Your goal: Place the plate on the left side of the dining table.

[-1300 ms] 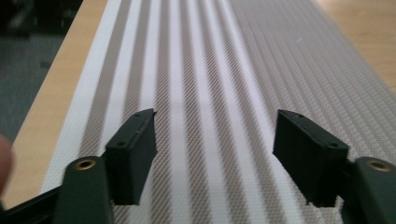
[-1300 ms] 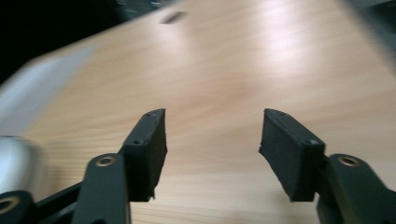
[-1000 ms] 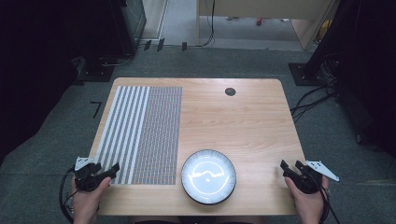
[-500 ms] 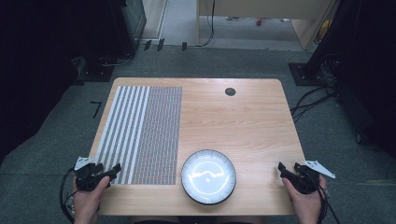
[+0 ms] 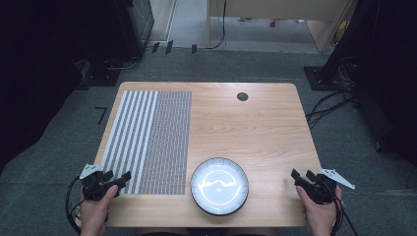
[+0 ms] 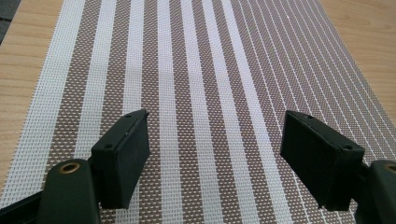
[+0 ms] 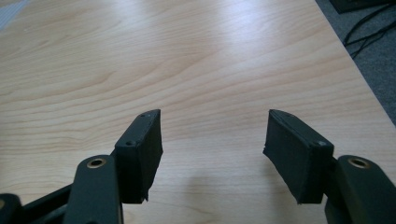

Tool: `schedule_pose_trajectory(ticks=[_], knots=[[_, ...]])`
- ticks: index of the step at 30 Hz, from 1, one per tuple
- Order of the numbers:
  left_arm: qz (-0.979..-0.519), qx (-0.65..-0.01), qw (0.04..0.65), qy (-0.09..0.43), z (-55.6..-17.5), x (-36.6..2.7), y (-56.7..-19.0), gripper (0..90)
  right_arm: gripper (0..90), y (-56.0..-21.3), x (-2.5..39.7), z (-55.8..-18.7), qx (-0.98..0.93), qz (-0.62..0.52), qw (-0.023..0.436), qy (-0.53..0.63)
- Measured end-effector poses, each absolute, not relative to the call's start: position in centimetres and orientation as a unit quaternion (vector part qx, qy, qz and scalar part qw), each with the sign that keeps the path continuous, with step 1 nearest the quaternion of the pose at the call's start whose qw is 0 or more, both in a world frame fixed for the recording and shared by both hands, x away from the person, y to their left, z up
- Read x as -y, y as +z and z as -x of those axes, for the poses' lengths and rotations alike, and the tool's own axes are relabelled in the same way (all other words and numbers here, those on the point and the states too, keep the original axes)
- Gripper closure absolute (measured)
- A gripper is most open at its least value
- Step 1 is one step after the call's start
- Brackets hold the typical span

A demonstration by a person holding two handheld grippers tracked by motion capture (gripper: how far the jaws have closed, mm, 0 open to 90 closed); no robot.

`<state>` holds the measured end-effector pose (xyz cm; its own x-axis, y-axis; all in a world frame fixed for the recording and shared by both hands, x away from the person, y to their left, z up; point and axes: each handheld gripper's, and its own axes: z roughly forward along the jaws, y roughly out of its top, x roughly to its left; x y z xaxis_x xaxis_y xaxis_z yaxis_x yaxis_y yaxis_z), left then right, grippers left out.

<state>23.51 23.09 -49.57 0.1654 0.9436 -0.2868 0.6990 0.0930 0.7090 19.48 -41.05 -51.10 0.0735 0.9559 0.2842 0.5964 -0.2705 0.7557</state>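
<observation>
A striped brown-and-white woven placemat point(image 5: 150, 137) lies flat on the left half of the wooden table point(image 5: 246, 128). A dark round plate point(image 5: 219, 186) with a glossy centre sits near the front edge, just right of the mat. My left gripper point(image 5: 118, 179) is open at the mat's front left corner, held by a hand; in the left gripper view point(image 6: 215, 154) its jaws stand wide apart just above the mat's stripes point(image 6: 201, 84). My right gripper point(image 5: 300, 176) is open over bare wood at the front right, and in the right gripper view point(image 7: 215, 144) nothing lies between its jaws.
A small black round grommet point(image 5: 242, 96) sits in the tabletop near the far edge. Grey carpet surrounds the table, with cables point(image 5: 329, 105) on the floor at the right and dark equipment stands at the back corners.
Both grippers have shifted slightly; the right one moved a little to the left toward the plate. Mat and plate have not moved.
</observation>
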Motion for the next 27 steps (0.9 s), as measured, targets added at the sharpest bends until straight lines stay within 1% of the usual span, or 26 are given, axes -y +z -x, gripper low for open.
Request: schedule_pose_trajectory(ticks=[14, 27], knots=[[-0.657, -0.624, 0.395, 0.151, -23.5, -22.7, -49.5, 24.5, 39.7, -50.4, 40.5, -19.0, -0.559, -0.687, 0.235, 0.400], [-0.666, -0.613, 0.402, 0.141, -23.4, -21.6, -49.4, 24.9, 42.9, -49.1, 38.1, -18.6, -0.571, -0.664, 0.233, 0.423]])
